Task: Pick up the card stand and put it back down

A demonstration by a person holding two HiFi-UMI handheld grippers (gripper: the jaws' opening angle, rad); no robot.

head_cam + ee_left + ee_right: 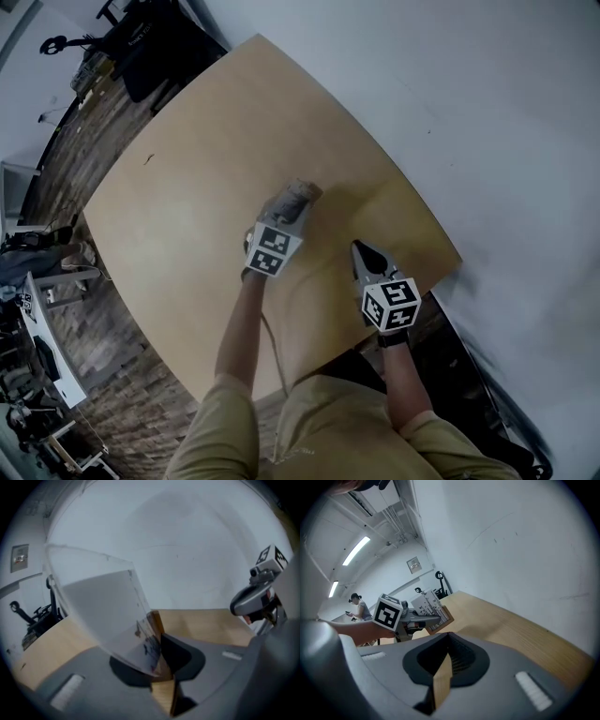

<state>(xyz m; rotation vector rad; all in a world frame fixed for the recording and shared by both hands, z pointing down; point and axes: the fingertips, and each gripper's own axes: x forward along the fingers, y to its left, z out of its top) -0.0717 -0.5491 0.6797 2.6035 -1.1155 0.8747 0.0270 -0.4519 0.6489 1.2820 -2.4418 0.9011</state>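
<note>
The card stand (298, 195) is a clear sheet with a printed card in a small wooden base (156, 623). My left gripper (286, 214) is shut on its lower part and holds it tilted over the middle of the wooden table (187, 187). Whether the stand touches the table I cannot tell. In the left gripper view the sheet (101, 611) leans up to the left out of my left gripper (161, 667). The right gripper view shows the stand (431, 607) at mid-left. My right gripper (361, 251) hovers near the table's right front edge, shut and holding nothing.
The table ends close to a white wall (525, 141) at the right. Dark chairs and equipment (141, 47) stand on the brick-patterned floor beyond its far left edge. A person (356, 604) stands far off in the room.
</note>
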